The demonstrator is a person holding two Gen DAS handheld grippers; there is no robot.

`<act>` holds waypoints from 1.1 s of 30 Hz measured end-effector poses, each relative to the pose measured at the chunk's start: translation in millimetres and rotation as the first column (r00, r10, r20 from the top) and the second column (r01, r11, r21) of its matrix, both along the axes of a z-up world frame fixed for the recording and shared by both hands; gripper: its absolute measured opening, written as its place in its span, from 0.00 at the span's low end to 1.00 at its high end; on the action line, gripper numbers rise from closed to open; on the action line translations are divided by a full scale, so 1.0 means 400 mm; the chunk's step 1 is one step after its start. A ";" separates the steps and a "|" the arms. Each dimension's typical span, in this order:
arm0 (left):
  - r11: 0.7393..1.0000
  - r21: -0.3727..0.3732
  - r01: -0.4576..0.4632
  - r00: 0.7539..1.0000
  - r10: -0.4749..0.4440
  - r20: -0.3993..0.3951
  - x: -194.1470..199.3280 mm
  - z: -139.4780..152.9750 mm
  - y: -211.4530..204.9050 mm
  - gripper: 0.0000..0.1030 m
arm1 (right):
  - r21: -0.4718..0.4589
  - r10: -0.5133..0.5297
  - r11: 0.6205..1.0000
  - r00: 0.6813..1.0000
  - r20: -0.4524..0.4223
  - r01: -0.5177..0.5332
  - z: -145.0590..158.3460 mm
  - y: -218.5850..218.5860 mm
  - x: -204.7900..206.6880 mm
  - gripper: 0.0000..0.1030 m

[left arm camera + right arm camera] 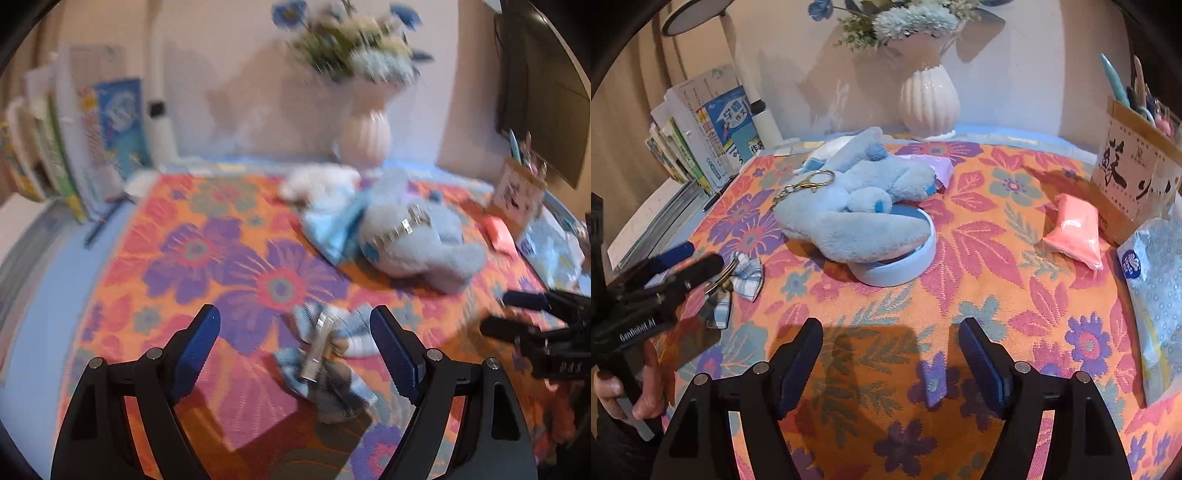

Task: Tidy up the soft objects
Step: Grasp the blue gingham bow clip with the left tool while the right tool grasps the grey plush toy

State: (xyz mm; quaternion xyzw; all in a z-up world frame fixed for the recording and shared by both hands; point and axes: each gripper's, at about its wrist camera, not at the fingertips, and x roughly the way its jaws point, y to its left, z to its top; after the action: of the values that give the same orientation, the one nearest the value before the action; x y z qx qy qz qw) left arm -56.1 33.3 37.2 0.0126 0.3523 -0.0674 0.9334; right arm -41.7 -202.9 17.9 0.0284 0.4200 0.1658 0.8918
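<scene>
One plaid bow (325, 354) between left gripper (295, 343) fingers.

Blue plush (849, 218) draped over round blue tin (905, 266); R jaws apart, empty.

Both tools (295, 350) (888, 354) black w/ blue ribbed pads (199, 347), silver screws, white "GenRobot.AI" lettering

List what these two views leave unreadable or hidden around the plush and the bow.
- Blue dish: the blue plush covers its inside in the right wrist view.
- Checked bow: blurred in the left wrist view; the left gripper partly hides it in the right.
- White soft item: blurred, unidentifiable.
</scene>
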 end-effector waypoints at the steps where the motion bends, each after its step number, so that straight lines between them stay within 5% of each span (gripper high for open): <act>1: 1.000 -0.003 -0.007 1.000 0.007 0.003 -0.003 0.001 0.003 0.80 | -0.004 0.002 1.000 1.000 0.005 -0.002 0.001 0.003 0.000 0.73; 11: 0.991 -0.102 0.084 0.972 -0.104 -0.210 0.060 -0.054 0.012 0.80 | -0.019 -0.016 1.000 1.000 0.022 0.016 0.003 0.004 -0.008 0.76; 17: 0.993 -0.072 0.097 0.972 -0.110 -0.207 0.052 -0.054 -0.003 0.80 | -0.016 -0.016 1.000 0.999 0.034 0.016 0.016 0.003 -0.016 0.76; 20: 0.994 -0.043 0.102 0.971 -0.109 -0.215 0.055 -0.056 -0.014 0.84 | -0.003 0.073 0.997 0.997 0.013 -0.073 0.059 0.041 -0.016 0.76; 24: 0.989 -0.004 0.148 0.960 -0.144 -0.240 0.063 -0.062 -0.039 0.96 | -0.209 0.112 0.972 0.993 0.033 -0.103 0.118 0.150 0.021 0.88; 33: 0.990 0.052 0.134 0.965 -0.119 -0.233 0.064 -0.064 -0.051 0.89 | -0.297 0.123 0.948 0.992 0.026 -0.109 0.050 0.260 0.150 0.88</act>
State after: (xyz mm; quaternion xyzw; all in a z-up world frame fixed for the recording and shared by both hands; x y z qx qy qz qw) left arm -30.5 12.8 11.4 0.0587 0.4580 -0.1158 0.8794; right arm 18.4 -99.0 37.9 -0.1335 0.4211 0.1540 0.8838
